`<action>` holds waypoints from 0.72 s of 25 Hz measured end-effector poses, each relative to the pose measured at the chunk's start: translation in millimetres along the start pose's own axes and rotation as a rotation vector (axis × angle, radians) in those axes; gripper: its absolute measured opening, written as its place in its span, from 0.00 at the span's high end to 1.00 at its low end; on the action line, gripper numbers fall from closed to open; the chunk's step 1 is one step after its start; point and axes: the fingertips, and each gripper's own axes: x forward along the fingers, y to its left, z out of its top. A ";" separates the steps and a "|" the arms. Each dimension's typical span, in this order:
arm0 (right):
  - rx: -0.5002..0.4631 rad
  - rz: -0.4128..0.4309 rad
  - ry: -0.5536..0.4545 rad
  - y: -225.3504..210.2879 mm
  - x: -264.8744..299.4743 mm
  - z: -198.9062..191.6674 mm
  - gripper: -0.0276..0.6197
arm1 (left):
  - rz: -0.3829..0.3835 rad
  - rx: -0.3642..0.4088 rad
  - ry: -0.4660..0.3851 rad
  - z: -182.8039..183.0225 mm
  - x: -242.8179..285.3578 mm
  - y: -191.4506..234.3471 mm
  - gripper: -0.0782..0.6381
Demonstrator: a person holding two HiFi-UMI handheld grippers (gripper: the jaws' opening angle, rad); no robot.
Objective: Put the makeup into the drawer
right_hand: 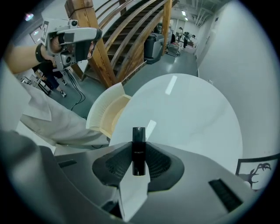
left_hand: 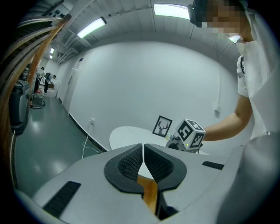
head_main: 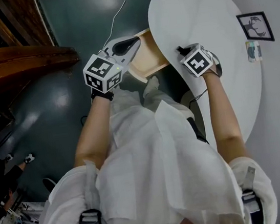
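The right hand-held gripper [right_hand: 138,154] has its jaws partly closed on the makeup [right_hand: 138,134], a slim black tube pinched at its middle between the ribbed pads. The tube's long axis runs along the jaws, so with the gripper pointing down over the white tabletop [right_hand: 188,109] it stands upright, one end sticking out past the fingertips.

The drawer [right_hand: 105,114] is pulled out from under the tabletop's curved rim, to the left of this gripper in both its own view and the head view. Its pale wooden inside looks bare. The coming move, as I judge it, turns on that offset: sideways past the rim, then down into the tray.

The left hand-held gripper [left_hand: 143,154] is nearer the drawer but carries nothing — its pads are pressed together, with only a strip of tan wood showing through the gap behind them. It hovers at the drawer's outer side, and the person's white garment hangs close beneath, so the freest way in is from the tabletop side. A framed picture [head_main: 255,26] stands well apart on the far side.
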 end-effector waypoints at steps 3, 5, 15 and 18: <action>-0.051 -0.013 -0.042 10.2 -2.0 28.1 0.82 | 0.015 -0.007 -0.003 -1.6 -12.7 9.1 0.86; -0.086 -0.023 -0.064 16.7 -3.7 44.4 0.82 | 0.024 -0.010 -0.003 -2.7 -20.6 14.0 0.86; -0.069 0.035 -0.060 61.4 9.3 81.1 0.82 | 0.043 -0.025 -0.003 -7.9 -50.2 33.9 0.86; -0.079 0.039 -0.067 69.5 14.4 92.9 0.82 | 0.045 -0.029 -0.001 -10.1 -56.5 39.0 0.86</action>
